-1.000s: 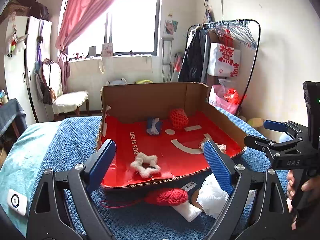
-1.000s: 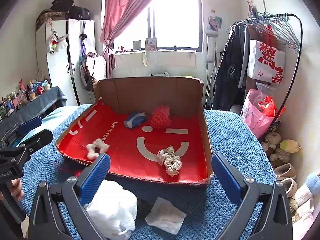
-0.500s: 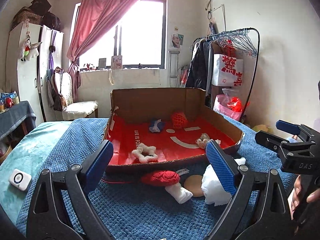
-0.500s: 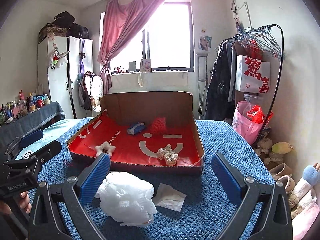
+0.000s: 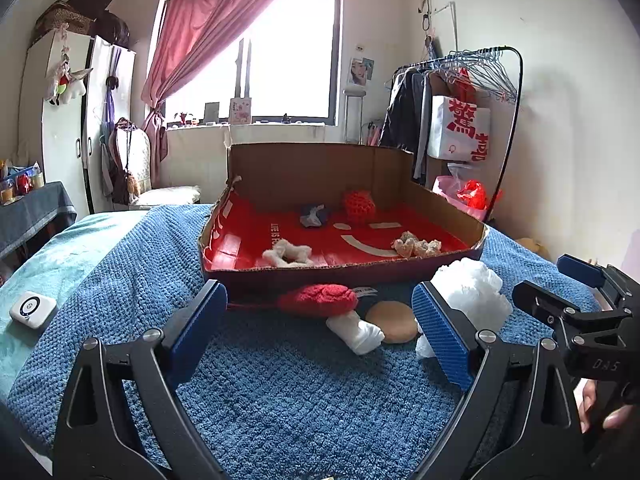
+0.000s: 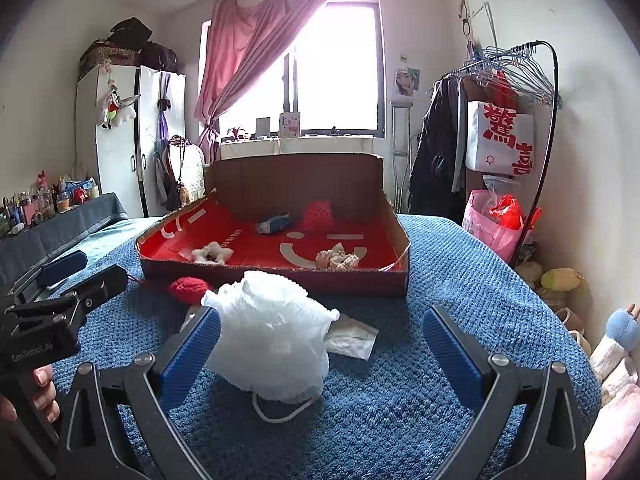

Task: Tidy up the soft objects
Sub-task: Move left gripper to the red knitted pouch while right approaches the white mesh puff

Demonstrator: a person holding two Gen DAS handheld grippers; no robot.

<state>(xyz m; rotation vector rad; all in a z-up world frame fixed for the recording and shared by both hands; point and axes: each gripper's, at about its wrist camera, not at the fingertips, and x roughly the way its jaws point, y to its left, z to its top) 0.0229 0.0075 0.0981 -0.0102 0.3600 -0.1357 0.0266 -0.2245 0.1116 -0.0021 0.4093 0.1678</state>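
Observation:
On the blue blanket (image 5: 280,380) stands a cardboard box (image 5: 340,276) with a red lining. It holds a white star scrunchie (image 5: 288,254), a beige scrunchie (image 5: 416,246), a red knit piece (image 5: 359,206) and a blue cloth (image 5: 314,216). In front of the box lie a red knitted mushroom (image 5: 320,300), a tan round pad (image 5: 392,322) and a white mesh puff (image 6: 272,332). My left gripper (image 5: 318,320) is open, low over the blanket, facing the mushroom. My right gripper (image 6: 320,332) is open with the puff near its left finger. A white tissue (image 6: 352,336) lies beside the puff.
A small white device (image 5: 32,310) rests on the teal sheet at the left. A clothes rack (image 6: 500,120) with a white bag stands to the right. Plush toys (image 6: 616,332) lie on the floor past the bed's right edge. A dark table (image 6: 60,228) is at the left.
Both grippers have sunk lower and drawn back from the box. The mushroom and the puff now sit closer to the fingers. Both stay open and nothing was grasped.

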